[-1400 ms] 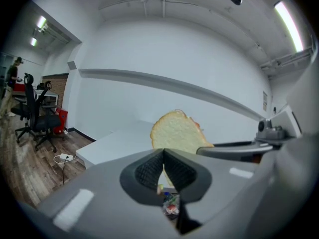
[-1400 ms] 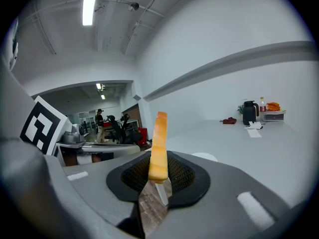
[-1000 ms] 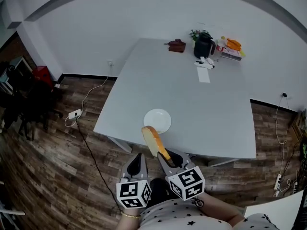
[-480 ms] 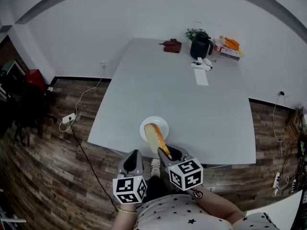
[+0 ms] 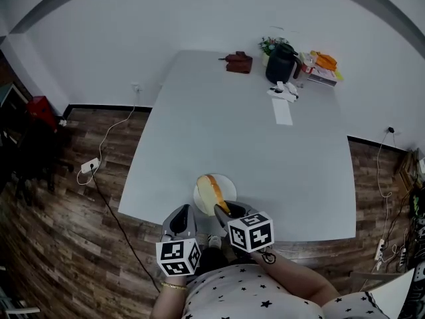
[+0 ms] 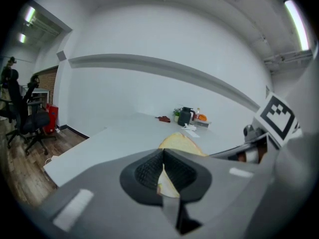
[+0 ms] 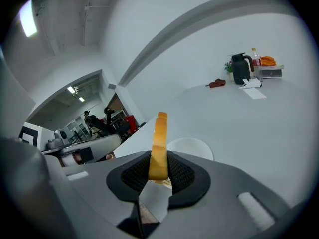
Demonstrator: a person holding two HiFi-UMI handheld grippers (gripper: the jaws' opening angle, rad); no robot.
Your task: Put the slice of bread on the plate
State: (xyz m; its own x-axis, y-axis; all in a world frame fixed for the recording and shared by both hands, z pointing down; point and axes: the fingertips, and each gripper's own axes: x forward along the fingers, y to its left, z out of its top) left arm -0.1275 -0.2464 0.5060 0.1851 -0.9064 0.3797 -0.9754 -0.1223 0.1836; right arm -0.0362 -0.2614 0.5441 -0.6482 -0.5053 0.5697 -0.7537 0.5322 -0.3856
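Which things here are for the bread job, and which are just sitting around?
For the job: slice of bread, gripped on edge by the right gripper; white plate at the table's near edge.

Just lying about: black jug, brown object, paper sheet, orange item, all at the far end; left gripper, holding nothing.

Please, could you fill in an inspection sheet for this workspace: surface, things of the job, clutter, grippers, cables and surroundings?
Surface: pale table, with the plate near its front edge.
Job's things: slice of bread held on edge over the white plate, not yet laid down.
Clutter: dark jug, brown object, orange items, paper sheet, all at the far end.
Grippers: right gripper shut on the bread; left gripper shut, empty.
Cables: power strip with cable on the floor at left; another cable at right.
Surroundings: wood floor, white wall, office chairs.
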